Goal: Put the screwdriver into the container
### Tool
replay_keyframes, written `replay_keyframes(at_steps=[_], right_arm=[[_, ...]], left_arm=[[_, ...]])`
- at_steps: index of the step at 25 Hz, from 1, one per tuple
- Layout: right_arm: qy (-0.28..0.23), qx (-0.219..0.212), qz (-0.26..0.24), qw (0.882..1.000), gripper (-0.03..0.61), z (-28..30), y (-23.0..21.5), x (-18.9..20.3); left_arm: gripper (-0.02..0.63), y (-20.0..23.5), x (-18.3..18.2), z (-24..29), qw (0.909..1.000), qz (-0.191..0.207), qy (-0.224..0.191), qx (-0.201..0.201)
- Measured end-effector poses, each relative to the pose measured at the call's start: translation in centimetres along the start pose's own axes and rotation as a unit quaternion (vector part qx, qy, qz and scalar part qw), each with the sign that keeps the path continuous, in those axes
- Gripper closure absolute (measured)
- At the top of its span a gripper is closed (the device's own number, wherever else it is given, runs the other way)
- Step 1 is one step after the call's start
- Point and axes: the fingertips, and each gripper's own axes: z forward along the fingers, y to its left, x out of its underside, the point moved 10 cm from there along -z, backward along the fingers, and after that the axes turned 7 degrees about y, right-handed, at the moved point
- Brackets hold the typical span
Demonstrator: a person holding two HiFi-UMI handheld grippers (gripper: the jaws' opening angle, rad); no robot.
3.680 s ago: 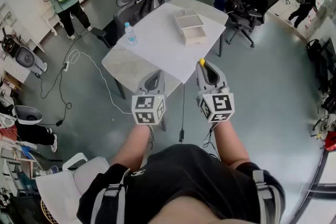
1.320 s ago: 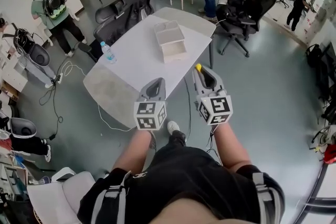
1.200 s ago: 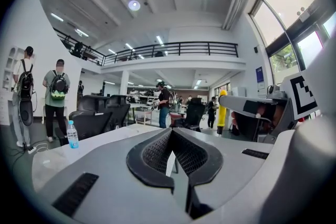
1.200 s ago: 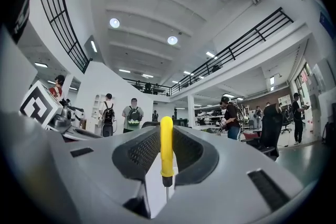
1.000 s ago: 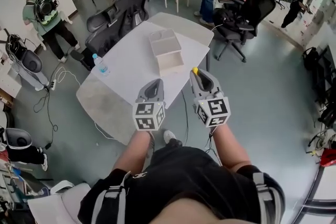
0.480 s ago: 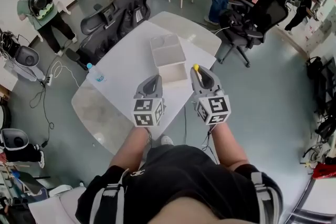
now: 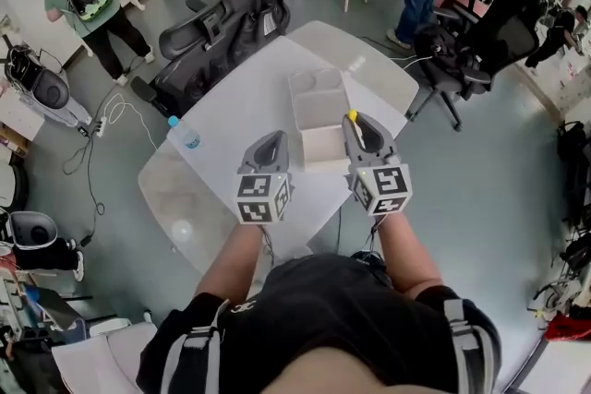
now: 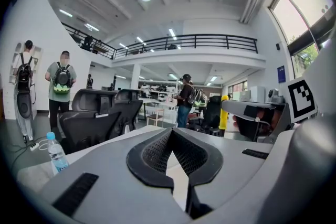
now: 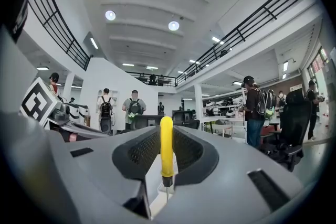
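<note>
Screwdriver (image 7: pixel 352 115) from the head view: pinched in the right gripper (image 7: pixel 360 128), yellow handle tip poking out by the right edge of the white container (image 7: pixel 317 97) on the table (image 7: pixel 231 92). Left gripper (image 7: pixel 268 148) level alongside, over the table, with a water bottle (image 7: pixel 185 134) off to its left.

From the left gripper view: jaws pressed together at the tips, nothing between.

From the right gripper view: jaws clamped on the yellow handle, upright, thin metal shaft pointing down.
</note>
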Motion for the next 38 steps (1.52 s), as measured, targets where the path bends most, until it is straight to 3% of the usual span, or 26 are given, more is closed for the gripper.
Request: replay_keyframes(at_steps=[13, 16, 24, 32, 38], right_arm=[[0.022, -0.063, -0.021, 0.998, 0.509, 5.6, -5.6, 1.6], [0.039, -0.093, -0.022, 0.995, 0.509, 6.9, -6.6, 2.3], [0.082, -0.163, -0.052, 0.982, 0.509, 10.4, -7.3, 4.9], [0.162, -0.226, -0.102, 0.955, 0.509, 14.0, -6.0, 8.5], [0.246, -0.286, -0.109, 0.92, 0.509, 16.4, -5.6, 12.2]], left_arm=[[0.601, -0.1, 0.0, 4.9, 0.9973, -0.032, -0.002, -0.066], [0.601, -0.3, 0.1, 5.8, 0.9945, -0.053, -0.004, -0.09], [0.601, -1.1, 0.3, 6.3, 0.9878, -0.06, 0.007, -0.143], [0.601, -0.2, 1.1, 5.3, 0.9791, -0.08, 0.016, -0.186], [0.601, 0.5, 1.6, 4.3, 0.9703, -0.099, 0.02, -0.22]])
